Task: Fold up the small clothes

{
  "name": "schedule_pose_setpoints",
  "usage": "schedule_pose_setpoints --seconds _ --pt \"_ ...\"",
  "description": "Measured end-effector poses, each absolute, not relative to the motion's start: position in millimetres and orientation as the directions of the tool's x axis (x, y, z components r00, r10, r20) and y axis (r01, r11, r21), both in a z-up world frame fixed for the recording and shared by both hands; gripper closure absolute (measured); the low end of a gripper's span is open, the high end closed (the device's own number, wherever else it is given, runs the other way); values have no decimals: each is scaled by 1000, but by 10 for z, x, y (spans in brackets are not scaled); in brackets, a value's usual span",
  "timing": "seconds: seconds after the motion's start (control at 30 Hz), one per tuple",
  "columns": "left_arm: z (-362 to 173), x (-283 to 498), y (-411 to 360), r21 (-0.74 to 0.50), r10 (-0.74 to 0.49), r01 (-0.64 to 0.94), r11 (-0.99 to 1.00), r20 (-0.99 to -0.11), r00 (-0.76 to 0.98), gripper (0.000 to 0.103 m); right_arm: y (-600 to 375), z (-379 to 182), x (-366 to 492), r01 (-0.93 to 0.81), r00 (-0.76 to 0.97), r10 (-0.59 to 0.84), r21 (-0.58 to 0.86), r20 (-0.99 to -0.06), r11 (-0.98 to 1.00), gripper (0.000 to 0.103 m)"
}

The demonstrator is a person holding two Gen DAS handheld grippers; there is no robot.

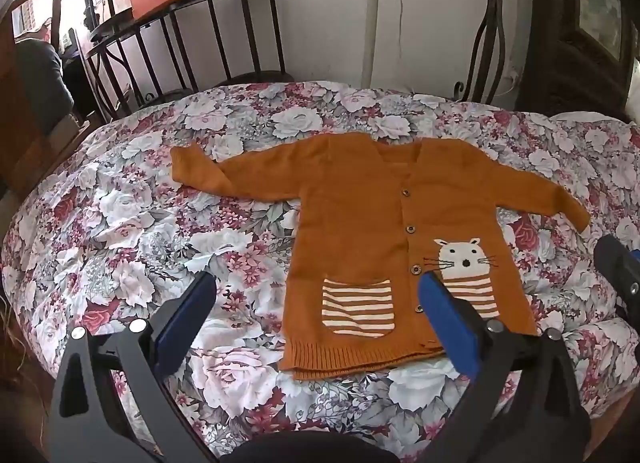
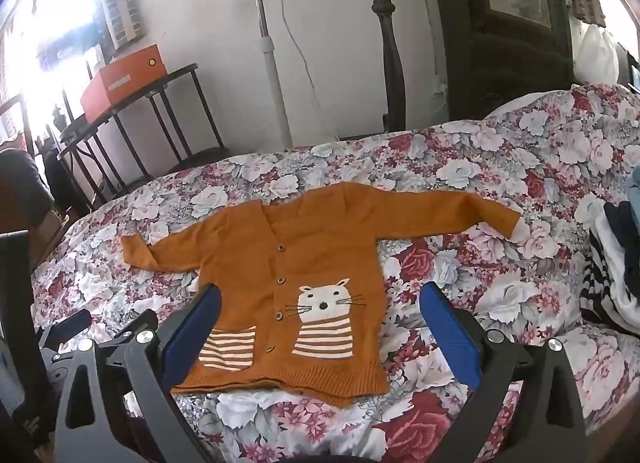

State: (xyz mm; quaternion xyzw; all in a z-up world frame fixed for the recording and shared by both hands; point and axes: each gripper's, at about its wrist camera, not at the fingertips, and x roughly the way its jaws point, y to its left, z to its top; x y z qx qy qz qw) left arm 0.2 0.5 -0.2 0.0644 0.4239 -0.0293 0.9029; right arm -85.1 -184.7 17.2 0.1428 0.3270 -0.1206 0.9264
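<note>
Floral bedspread (image 1: 120, 223) under orange cardigan (image 1: 360, 215), flat, sleeves spread. Left gripper (image 1: 318, 303) above hem, jaws wide, empty.

From right wrist: right gripper (image 2: 320, 319) likewise wide over cardigan (image 2: 288, 255). Probably light, soft, floppy knit; best pinched at cuff or ribbed hem.

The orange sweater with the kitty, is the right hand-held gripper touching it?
Apart. In the right wrist view the right hand-held gripper hangs open above the orange sweater, which lies flat and undisturbed on the flowery bedspread, nothing pinched.
</note>
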Motion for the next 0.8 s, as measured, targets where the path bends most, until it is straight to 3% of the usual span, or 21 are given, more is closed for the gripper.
schedule_pose_setpoints --seconds 0.8 --pt "1 -2 8 91 -2 112 990 -769 640 5 -1884 143 -854 317 754 -128 186 -644 930 3"
